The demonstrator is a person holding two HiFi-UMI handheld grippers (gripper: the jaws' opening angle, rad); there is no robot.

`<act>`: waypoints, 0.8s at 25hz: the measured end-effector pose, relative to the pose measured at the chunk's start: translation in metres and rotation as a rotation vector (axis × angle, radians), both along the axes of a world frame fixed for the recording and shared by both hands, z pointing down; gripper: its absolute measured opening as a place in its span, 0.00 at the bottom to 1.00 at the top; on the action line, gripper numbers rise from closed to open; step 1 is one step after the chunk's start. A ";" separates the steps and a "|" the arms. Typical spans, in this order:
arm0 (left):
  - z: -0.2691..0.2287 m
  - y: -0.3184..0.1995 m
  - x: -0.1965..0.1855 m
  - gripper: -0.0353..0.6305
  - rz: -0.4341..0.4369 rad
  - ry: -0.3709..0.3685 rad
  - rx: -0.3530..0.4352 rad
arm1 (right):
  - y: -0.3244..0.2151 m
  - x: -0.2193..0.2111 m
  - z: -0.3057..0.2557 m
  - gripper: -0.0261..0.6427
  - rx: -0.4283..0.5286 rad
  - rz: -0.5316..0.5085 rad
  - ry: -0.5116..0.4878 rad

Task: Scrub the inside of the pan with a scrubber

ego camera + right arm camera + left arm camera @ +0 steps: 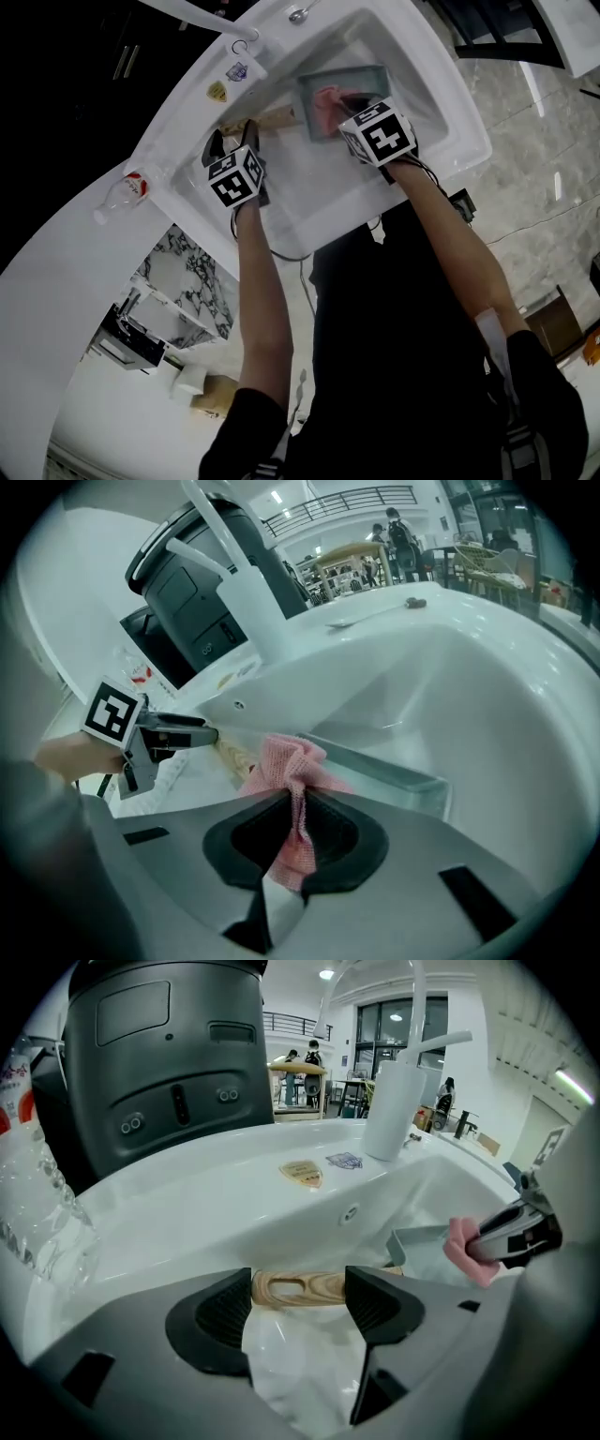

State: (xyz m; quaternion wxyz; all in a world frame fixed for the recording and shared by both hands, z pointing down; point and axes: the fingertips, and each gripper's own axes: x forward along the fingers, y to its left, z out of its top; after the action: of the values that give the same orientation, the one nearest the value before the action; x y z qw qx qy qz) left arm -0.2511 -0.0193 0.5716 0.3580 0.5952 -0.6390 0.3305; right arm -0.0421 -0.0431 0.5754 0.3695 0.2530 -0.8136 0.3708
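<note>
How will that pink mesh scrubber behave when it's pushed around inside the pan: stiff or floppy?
Probably floppy: the pink scrubber bunches and drapes where the right tongs pinch it. Likely light, since a thin fold hangs unsupported. Its open mesh should grip rather than slide, though wetness can't be judged.

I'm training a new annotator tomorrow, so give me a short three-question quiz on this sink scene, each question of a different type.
1. True or false: the right gripper is shut on the pink scrubber.
2. Multiple choice: the pan's wooden handle lies (A) between the open jaws of the left gripper, (B) on the rim beside the faucet, (C) under the water bottle.
3. Fill in: the grey pan sits inside the white ____.
Key: 1 true; 2 A; 3 sink.
</note>
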 end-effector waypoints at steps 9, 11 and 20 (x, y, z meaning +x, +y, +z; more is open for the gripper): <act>0.001 -0.002 0.002 0.51 -0.003 -0.018 -0.023 | 0.006 -0.025 0.049 0.12 -0.013 -0.106 0.087; 0.001 -0.002 0.002 0.51 -0.004 -0.015 -0.039 | 0.008 -0.030 0.059 0.12 -0.014 -0.123 0.119; 0.001 -0.002 0.002 0.51 -0.004 -0.014 -0.048 | -0.005 -0.061 0.067 0.12 0.044 -0.118 0.107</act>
State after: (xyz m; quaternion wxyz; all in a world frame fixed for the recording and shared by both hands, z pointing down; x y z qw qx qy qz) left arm -0.2494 -0.0209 0.5729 0.3682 0.5829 -0.6346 0.3492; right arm -0.1027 -0.0482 0.6422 0.4282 0.2319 -0.8141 0.3164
